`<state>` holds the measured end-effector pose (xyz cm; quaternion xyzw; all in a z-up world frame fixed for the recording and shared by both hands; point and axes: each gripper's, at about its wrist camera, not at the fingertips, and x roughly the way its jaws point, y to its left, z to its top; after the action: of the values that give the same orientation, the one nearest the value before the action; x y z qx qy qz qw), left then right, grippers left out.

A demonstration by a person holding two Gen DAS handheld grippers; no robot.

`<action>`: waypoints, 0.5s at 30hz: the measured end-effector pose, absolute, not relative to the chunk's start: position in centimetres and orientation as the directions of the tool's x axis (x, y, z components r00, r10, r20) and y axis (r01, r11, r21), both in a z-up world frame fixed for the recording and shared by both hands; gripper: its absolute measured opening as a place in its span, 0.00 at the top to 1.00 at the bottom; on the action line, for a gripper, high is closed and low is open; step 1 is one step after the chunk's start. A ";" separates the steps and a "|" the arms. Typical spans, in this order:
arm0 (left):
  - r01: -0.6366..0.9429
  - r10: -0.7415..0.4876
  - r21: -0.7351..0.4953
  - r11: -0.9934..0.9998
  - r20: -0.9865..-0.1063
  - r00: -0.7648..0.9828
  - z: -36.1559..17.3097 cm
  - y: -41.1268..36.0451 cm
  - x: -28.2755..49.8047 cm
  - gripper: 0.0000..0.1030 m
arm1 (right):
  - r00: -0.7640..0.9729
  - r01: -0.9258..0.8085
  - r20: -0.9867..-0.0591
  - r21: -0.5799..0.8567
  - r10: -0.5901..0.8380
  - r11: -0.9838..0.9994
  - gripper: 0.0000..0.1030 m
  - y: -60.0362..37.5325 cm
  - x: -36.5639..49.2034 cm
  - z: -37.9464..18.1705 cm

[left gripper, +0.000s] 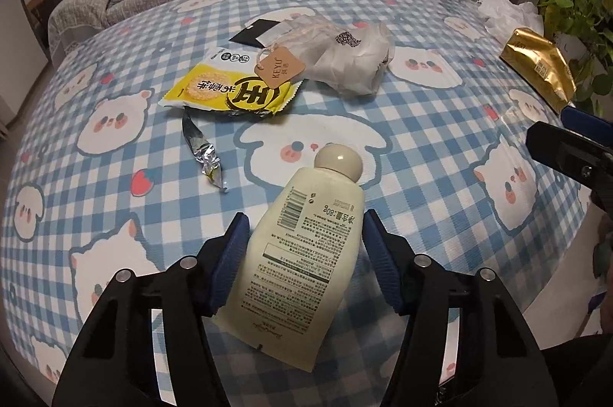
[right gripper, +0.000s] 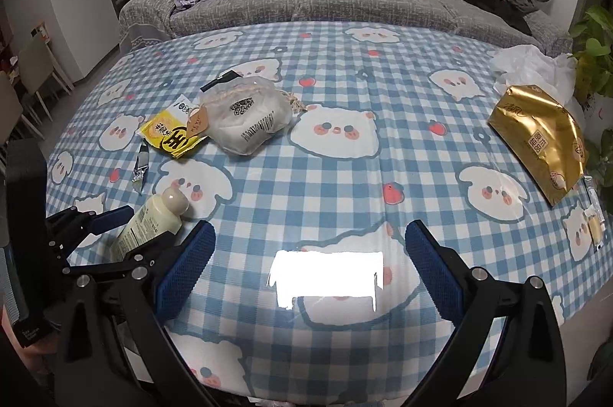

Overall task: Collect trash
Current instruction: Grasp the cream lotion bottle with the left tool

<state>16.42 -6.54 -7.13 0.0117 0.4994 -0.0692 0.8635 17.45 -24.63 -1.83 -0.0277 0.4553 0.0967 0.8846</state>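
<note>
Two blue pads of the left gripper (left gripper: 302, 253) straddle the cream bottle (left gripper: 302, 253) on the table (left gripper: 421, 138), spread, not pinching; its cap points toward twelve o'clock. The right gripper (right gripper: 310, 253) is spread, empty.

A cream squeeze bottle (left gripper: 306, 250) with a round cap lay flat, label up, between the left gripper's (left gripper: 304, 234) spread fingers; a yellow snack wrapper (left gripper: 226, 91) lay well ahead.
</note>
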 end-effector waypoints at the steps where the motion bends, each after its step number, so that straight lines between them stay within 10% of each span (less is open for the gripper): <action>1: 0.132 -0.112 -0.052 0.990 -0.859 0.500 -6.7 -6.4 16.3 0.60 | 0.566 -0.196 -0.811 0.042 0.148 0.980 0.07 -24.6 17.7 -1.9; 3: 0.130 -0.122 -0.063 0.990 -0.846 0.520 -5.2 -6.0 15.9 0.80 | 0.564 -0.195 -0.812 0.044 0.149 0.980 0.07 -24.4 18.1 -2.0; 8: 0.101 -0.101 -0.057 0.993 -0.851 0.516 -5.0 -4.5 16.1 0.79 | 0.561 -0.199 -0.815 0.039 0.146 0.979 0.07 -23.6 19.2 -2.4; 13: 0.099 -0.097 -0.052 0.994 -0.843 0.529 -5.1 -3.5 16.6 0.30 | 0.557 -0.210 -0.816 0.039 0.153 0.977 0.07 -22.9 19.3 -2.7; 15: 0.097 -0.085 -0.040 0.994 -0.842 0.532 -5.2 -3.5 16.5 0.29 | 0.553 -0.212 -0.819 0.037 0.152 0.977 0.07 -22.7 19.4 -3.0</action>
<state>16.55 -3.47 -5.20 0.0061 0.4810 -0.0522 0.8752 19.38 -22.74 -3.00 -0.0328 0.4613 0.1033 0.8806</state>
